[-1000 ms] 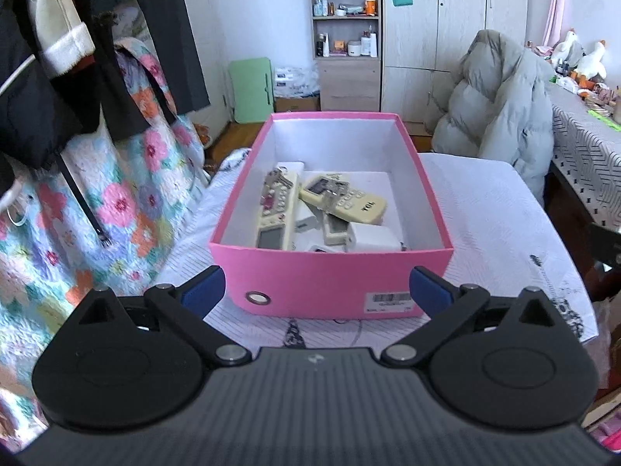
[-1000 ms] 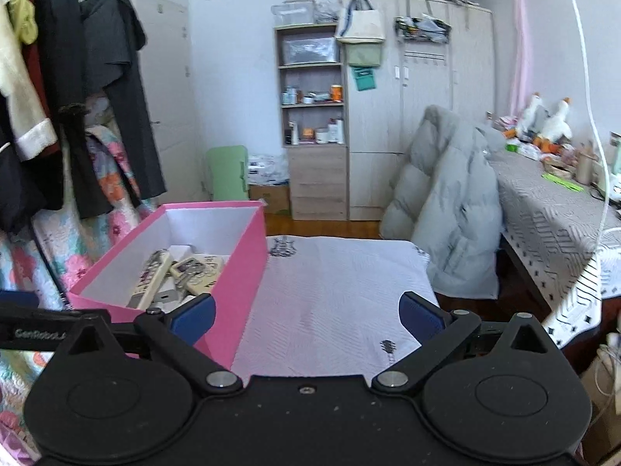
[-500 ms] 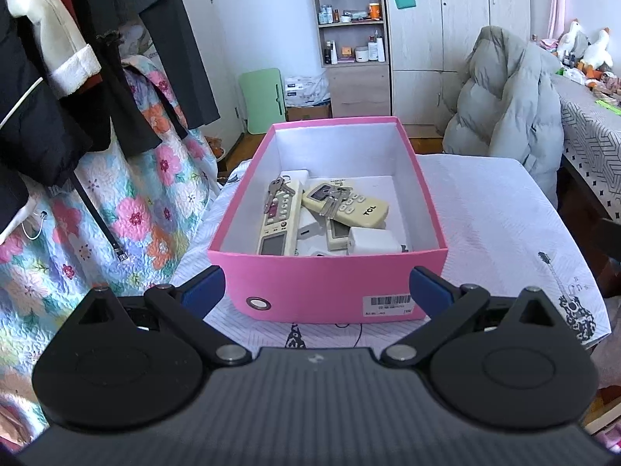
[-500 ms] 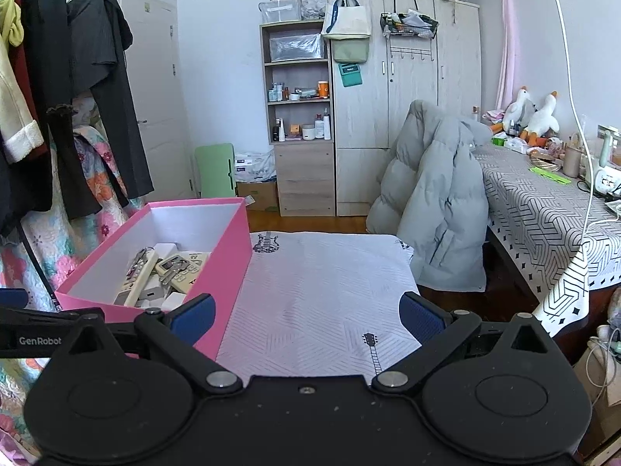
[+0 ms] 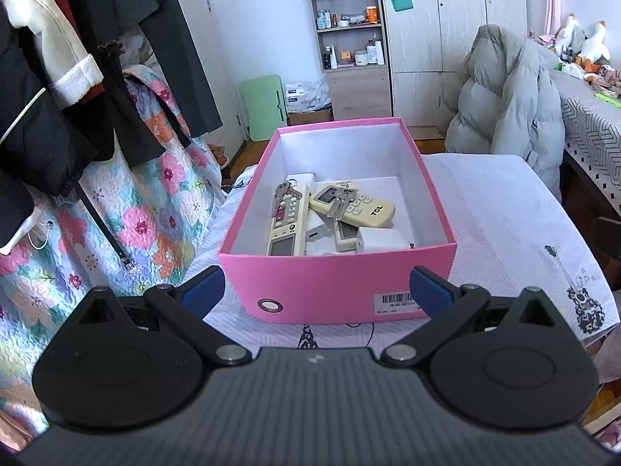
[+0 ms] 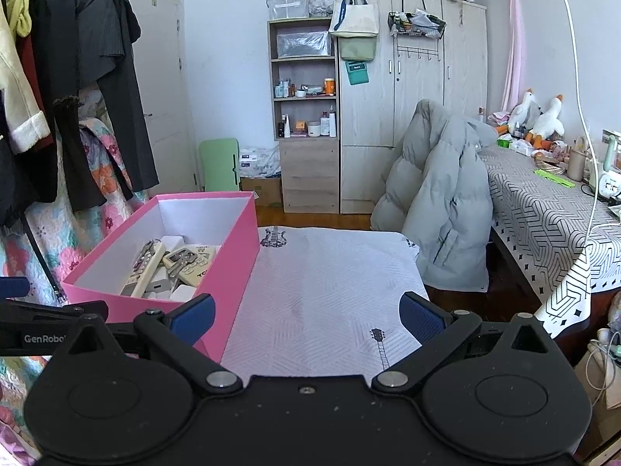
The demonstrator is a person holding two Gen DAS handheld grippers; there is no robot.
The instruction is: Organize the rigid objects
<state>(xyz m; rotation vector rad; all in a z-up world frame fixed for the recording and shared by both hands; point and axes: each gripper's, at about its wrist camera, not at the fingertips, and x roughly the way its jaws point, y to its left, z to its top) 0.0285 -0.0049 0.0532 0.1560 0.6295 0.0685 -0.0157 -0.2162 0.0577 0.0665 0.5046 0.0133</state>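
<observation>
Hanging clothes [image 5: 77, 77]: dark and cream garments at far left, above a floral quilt [image 5: 128, 213].
Left gripper [image 5: 316, 289]: spread wide; both blue fingertips hang free, holding nothing, touching nothing. The tips sit in front of the near wall of the box, one toward each corner.
Pink box [image 5: 330, 283]: rests on the table [image 5: 504, 213], lid off, white inside, barcode label on the near wall.
Long remote [image 5: 287, 221]: lies lengthwise in the left half of the box, a key bunch [image 5: 283, 194] on its far end.
TCL remote [image 5: 353, 204]: lies across the middle of the box, on top of other items, with keys on it.
White adapter [image 5: 378, 239]: against the near wall, right of the long remote.
Right gripper [image 6: 306, 316]: spread wide, empty; left fingertip just beside the box's near right corner, right fingertip above bare tablecloth.
Grey padded jacket [image 6: 442, 202]: draped beyond the table's far right corner.
</observation>
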